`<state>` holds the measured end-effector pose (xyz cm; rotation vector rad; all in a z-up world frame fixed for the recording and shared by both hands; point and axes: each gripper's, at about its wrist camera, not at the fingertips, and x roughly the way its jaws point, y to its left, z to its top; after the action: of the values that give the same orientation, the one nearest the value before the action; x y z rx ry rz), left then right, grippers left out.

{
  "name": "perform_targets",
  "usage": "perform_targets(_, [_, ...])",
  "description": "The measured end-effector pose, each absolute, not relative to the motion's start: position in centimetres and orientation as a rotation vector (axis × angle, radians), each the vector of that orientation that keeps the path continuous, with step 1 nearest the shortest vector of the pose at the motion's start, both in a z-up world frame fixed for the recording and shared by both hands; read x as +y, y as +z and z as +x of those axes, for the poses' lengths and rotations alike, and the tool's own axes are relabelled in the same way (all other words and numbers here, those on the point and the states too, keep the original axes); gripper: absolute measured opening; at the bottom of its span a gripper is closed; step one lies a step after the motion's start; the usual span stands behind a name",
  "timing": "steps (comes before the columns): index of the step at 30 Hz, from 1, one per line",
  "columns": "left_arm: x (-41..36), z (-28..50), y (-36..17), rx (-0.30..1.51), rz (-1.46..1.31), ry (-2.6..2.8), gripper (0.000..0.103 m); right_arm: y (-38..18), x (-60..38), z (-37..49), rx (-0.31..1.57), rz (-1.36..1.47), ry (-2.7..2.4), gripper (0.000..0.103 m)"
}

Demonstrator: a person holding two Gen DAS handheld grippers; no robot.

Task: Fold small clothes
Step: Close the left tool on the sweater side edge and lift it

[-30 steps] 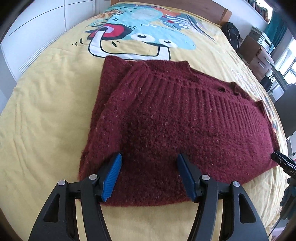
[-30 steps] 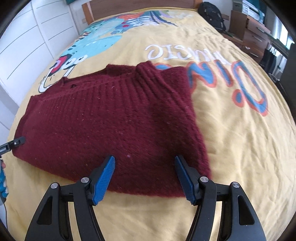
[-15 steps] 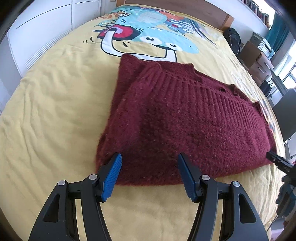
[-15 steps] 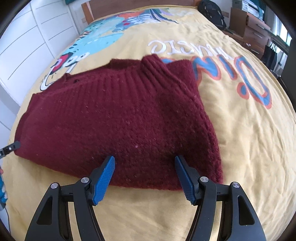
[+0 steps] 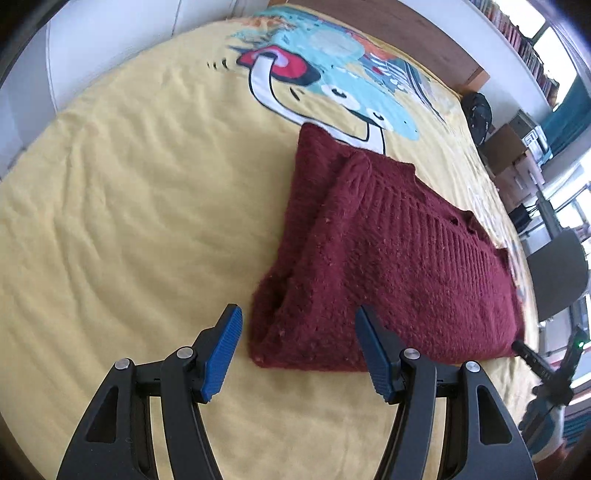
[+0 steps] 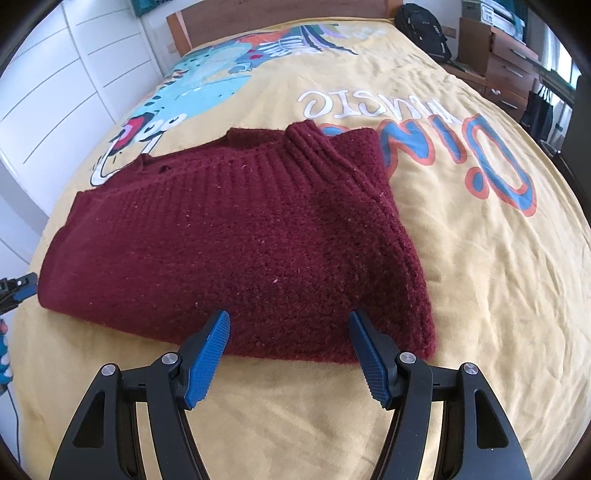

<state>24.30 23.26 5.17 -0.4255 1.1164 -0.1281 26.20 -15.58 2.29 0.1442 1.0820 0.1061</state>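
1. The bed (image 5: 110, 221) fills both views, its yellow cover rumpled, with a dinosaur print (image 5: 332, 81) toward the headboard (image 6: 280, 18) and big lettering (image 6: 443, 140) on the right wrist side. Left of the sweater there is a wide bare stretch of cover; right of it, more bare cover running over the lettering to the bed's edge.
2. The sweater (image 6: 229, 236), dark red knit, lies folded across the middle of the bed, ribbed collar (image 6: 303, 147) on the far side, near edge running just ahead of both grippers.
3. Furniture crowds the far right: drawers (image 6: 506, 59), a backpack (image 6: 424, 26), a dark chair (image 5: 557, 277). White cupboard doors (image 6: 55, 92) line the left side of the bed.
4. The left gripper (image 5: 297, 350) has its jaws about half open with nothing gripped; the sweater's near left corner sits between the blue pads (image 5: 223, 354), and I can't tell if it touches the right one.
5. The right gripper (image 6: 290, 354) also stands open and empty, its jaws straddling the near hem toward the sweater's right end, pads (image 6: 207, 358) just above the knit.
6. Against a second ago: the left gripper has slid left along the hem, from the sweater's body out to its corner, and rolled a little, so much more bare cover shows on its left. The right gripper has barely moved, and both openings look unchanged.
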Motion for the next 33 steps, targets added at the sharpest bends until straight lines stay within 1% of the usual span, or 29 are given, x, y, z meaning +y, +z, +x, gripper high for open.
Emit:
perform_targets(7, [24.2,26.7,2.7,1.164,-0.524,-0.183,0.058,2.5,-15.3,26.1,1.083,0.118,0.112,0.069])
perform_targets(9, [24.8,27.4,2.2,1.168,-0.55,-0.198,0.06,2.5,-15.4,26.2,1.085,0.112,0.109,0.069])
perform_targets(18, [26.6,29.9,0.2,1.178,-0.752,-0.408,0.06,2.3,-15.8,26.9,1.087,0.104,0.103,0.069])
perform_targets(19, [26.8,30.0,0.2,1.178,-0.765,-0.417,0.057,2.2,-15.8,27.0,1.088,0.102,0.103,0.069])
perform_targets(21, [26.9,30.1,0.3,1.185,-0.789,-0.435,0.033,2.2,-15.8,27.1,1.088,0.098,0.105,0.069])
perform_targets(23, [26.8,30.2,0.7,1.18,-0.78,-0.439,0.027,2.3,-15.8,27.1,1.085,0.097,0.108,0.069])
perform_targets(26, [26.5,29.8,2.1,1.169,-0.717,-0.424,0.025,2.4,-16.1,27.0,1.082,0.108,0.11,0.069])
perform_targets(29, [26.1,29.7,2.9,1.172,-0.711,-0.405,0.024,2.6,-16.4,26.8,1.074,0.111,0.11,0.069])
perform_targets(33, [24.5,29.8,5.7,1.159,-0.703,-0.433,0.023,3.2,-17.3,26.3,1.057,0.133,0.107,0.069])
